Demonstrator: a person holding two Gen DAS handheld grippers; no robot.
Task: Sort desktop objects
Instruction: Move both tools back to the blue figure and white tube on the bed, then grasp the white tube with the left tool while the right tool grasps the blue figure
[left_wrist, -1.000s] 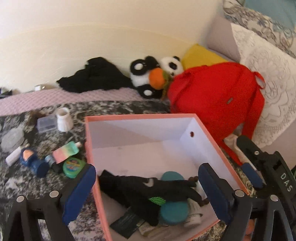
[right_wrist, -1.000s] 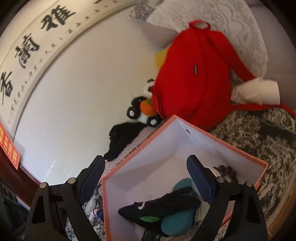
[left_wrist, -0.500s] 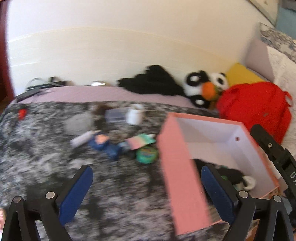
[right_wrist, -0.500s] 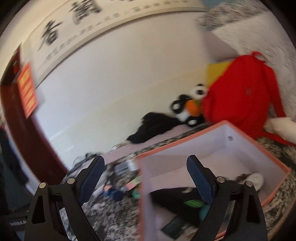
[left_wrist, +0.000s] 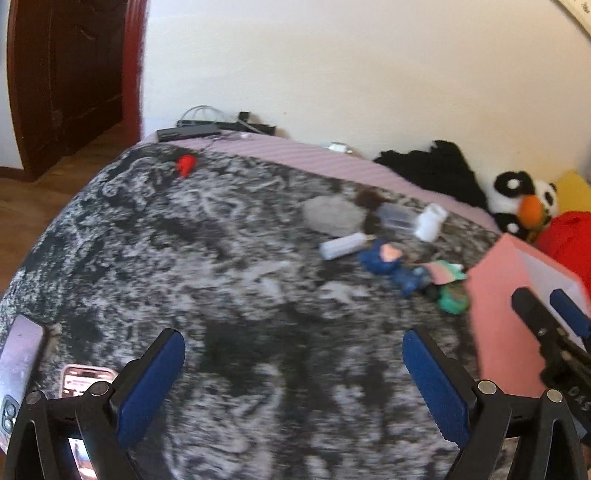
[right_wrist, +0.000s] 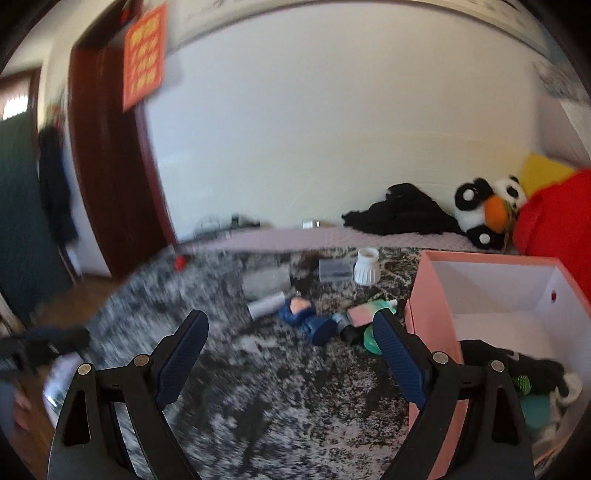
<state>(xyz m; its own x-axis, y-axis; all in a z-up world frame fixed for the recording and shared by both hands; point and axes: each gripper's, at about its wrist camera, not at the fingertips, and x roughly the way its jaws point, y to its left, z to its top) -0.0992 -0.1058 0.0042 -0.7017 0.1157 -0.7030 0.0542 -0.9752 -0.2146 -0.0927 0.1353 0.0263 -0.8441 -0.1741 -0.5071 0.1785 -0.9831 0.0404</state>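
A pink box (right_wrist: 436, 295) with a white inside stands at the right on the black-and-white cover; it also shows in the left wrist view (left_wrist: 495, 295). A black glove (right_wrist: 517, 363) and a teal thing lie in it. Left of the box lie small objects: a blue figure (right_wrist: 306, 317), a green disc (left_wrist: 453, 298), a white tube (left_wrist: 343, 245), a white bottle (right_wrist: 366, 266), a clear case (left_wrist: 397, 218). My left gripper (left_wrist: 293, 373) is open and empty, above bare cover. My right gripper (right_wrist: 291, 350) is open and empty, near the figure.
A phone (left_wrist: 79, 384) lies at the near left edge. A small red thing (left_wrist: 185, 164) lies far left. Black cloth (right_wrist: 399, 214), a panda plush (right_wrist: 487, 210) and a red backpack (right_wrist: 554, 221) sit along the wall. A dark red door (left_wrist: 62, 74) stands at the left.
Both grippers have swung left, away from over the box, and now look across the cover and the loose objects. Both stayed open and empty.
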